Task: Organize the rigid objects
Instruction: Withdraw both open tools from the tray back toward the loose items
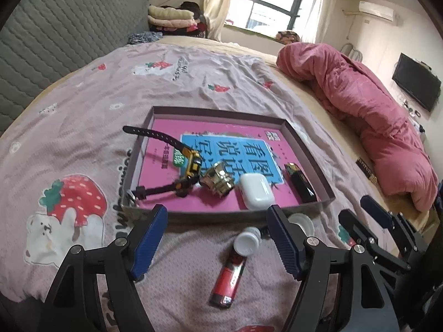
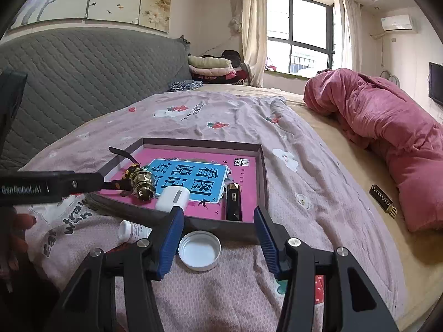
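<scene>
Where tray wall rises, cap beside.

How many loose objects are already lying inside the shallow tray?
4. A watch at its left, a gold knob beside it, a white earbuds case near the front wall, a black lighter at its right. Smaller ones may be hidden.

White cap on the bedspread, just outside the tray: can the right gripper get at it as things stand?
Probably yes. The white cap lies open side up just ahead of the right gripper, jaws open wider than it. The tray wall sits close behind.
</scene>
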